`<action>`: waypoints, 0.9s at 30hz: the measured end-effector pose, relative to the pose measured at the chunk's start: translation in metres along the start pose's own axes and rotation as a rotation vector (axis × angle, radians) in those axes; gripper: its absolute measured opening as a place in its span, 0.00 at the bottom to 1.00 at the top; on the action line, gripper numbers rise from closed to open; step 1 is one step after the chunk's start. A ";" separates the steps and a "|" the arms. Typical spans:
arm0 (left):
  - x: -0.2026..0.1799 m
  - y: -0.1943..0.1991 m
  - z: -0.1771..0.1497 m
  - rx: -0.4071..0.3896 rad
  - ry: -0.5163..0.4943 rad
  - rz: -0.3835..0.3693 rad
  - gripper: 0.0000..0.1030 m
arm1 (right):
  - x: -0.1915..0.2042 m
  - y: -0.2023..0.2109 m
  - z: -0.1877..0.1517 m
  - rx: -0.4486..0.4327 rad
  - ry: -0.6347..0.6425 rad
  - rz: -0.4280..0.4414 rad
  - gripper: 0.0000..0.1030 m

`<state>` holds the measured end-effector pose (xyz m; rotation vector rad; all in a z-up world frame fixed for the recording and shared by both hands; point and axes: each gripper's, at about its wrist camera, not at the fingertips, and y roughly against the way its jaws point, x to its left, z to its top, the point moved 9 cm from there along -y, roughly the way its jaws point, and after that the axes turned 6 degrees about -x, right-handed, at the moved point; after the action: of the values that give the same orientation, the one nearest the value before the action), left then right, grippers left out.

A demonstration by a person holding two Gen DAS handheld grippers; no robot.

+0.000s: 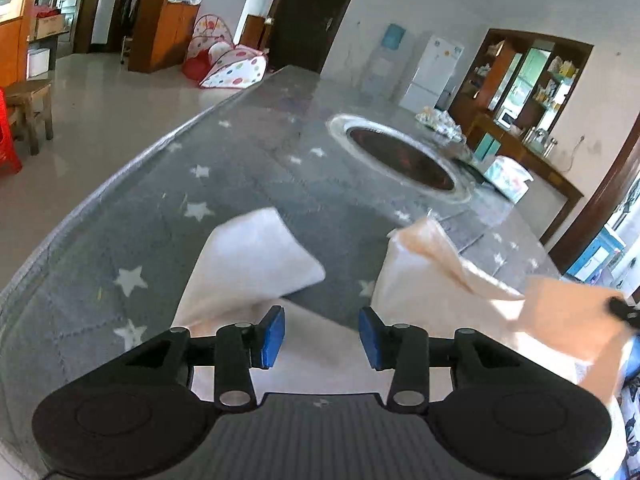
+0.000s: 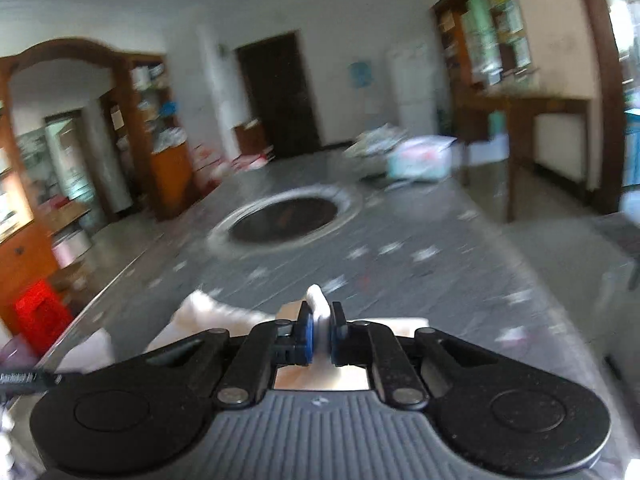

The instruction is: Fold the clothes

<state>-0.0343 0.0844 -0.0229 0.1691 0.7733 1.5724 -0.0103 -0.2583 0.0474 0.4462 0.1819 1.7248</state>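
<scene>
A pale pink garment lies on the grey star-patterned table mat. One of its two legs is spread flat to the left. The other leg is lifted off the mat toward the right edge of the left wrist view. My left gripper hovers over the garment with its blue pads apart and nothing between them. My right gripper is shut on a fold of the pale garment, which sticks up between its pads. That gripper's black tip also shows at the right of the left wrist view, holding up the raised cloth.
A round dark insert with a metal rim sits in the middle of the table. Bags and packets lie at the far right end. A red stool stands beside the table on the left, with cabinets and a fridge behind it.
</scene>
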 end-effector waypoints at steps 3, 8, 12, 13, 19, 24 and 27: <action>0.004 -0.001 -0.004 0.013 0.007 0.009 0.43 | -0.015 0.013 0.007 -0.026 0.020 -0.117 0.06; 0.007 0.001 -0.006 0.016 0.002 0.012 0.44 | -0.030 0.023 0.010 -0.032 0.019 -0.249 0.15; 0.007 0.001 -0.004 0.018 0.006 0.017 0.46 | -0.033 0.023 0.015 -0.053 0.013 -0.270 0.21; 0.007 0.001 -0.004 0.018 0.004 0.018 0.46 | -0.032 0.020 0.016 -0.053 0.015 -0.260 0.26; 0.004 0.003 -0.005 0.019 -0.004 0.022 0.50 | -0.029 -0.022 0.001 0.048 0.042 -0.172 0.44; 0.006 0.006 -0.004 0.017 -0.006 0.031 0.52 | -0.037 -0.055 -0.029 0.136 0.055 -0.181 0.48; 0.004 0.005 -0.002 0.017 -0.011 0.032 0.54 | -0.046 -0.067 -0.037 0.163 0.032 -0.159 0.56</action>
<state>-0.0407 0.0876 -0.0231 0.2033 0.7783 1.5945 0.0424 -0.2848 -0.0192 0.5104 0.3733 1.5679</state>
